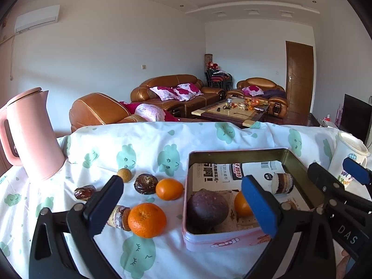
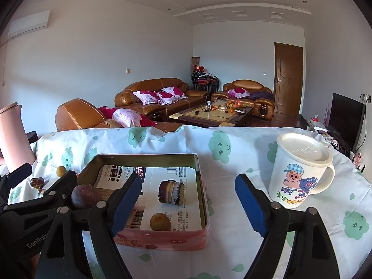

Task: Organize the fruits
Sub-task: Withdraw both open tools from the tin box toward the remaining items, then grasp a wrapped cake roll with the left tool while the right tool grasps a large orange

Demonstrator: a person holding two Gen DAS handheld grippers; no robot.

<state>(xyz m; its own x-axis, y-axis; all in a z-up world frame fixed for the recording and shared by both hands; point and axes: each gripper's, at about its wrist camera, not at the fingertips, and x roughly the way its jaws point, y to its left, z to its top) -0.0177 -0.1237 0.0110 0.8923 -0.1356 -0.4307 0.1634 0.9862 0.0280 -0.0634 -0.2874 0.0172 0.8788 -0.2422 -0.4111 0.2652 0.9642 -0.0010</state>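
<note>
Oranges: two on cloth (image 1: 147, 219), one in tin (image 1: 241, 203), poss. more hidden

Metal tin (image 1: 302, 169) w/ paper liner, cotton-like printed cloth (image 1: 151, 139), matt plastic jug (image 1: 30, 134), glossy mug (image 2: 300, 172)

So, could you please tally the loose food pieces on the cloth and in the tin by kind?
Oranges: 3
Dark purple fruit: 1
Dark brown wrinkled pieces: 2
Small tan ball: 1
Layered roll: 1
Total: 8
</note>
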